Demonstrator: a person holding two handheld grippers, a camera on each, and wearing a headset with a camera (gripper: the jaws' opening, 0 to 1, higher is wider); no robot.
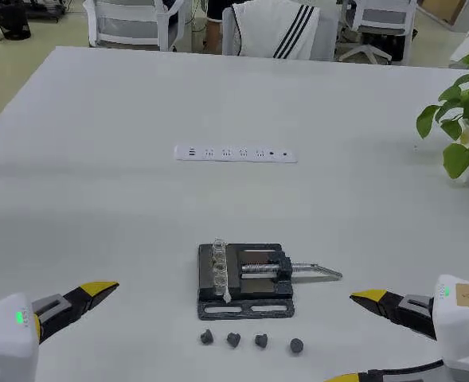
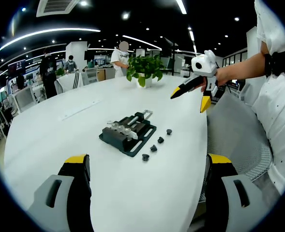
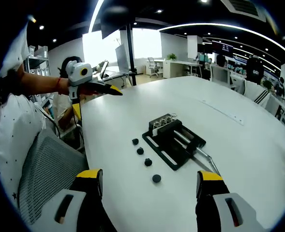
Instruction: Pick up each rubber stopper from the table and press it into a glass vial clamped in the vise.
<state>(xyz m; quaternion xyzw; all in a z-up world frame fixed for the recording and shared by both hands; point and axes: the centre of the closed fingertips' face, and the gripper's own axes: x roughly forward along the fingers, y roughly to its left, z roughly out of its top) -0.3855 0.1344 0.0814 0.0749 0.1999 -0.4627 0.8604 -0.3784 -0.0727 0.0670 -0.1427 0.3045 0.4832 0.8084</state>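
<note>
A dark vise [image 1: 246, 280] sits on the white table [image 1: 138, 199] with a row of glass vials [image 1: 219, 267] clamped upright in it. Several dark rubber stoppers [image 1: 233, 340] lie in a line just in front of the vise, nearer me. My left gripper [image 2: 148, 162] is open and holds nothing; one of its yellow fingertips [image 1: 105, 289] shows low on the left. My right gripper [image 1: 352, 338] hovers open at the lower right, just right of the stoppers. In the right gripper view, the vise [image 3: 173, 140] and stoppers [image 3: 148, 162] lie ahead of the spread jaws.
A white power strip [image 1: 236, 153] lies across the table's middle, beyond the vise. A potted plant [image 1: 461, 119] stands at the right edge. Office chairs [image 1: 134, 22] line the far side. The vise handle [image 1: 318, 270] sticks out to the right.
</note>
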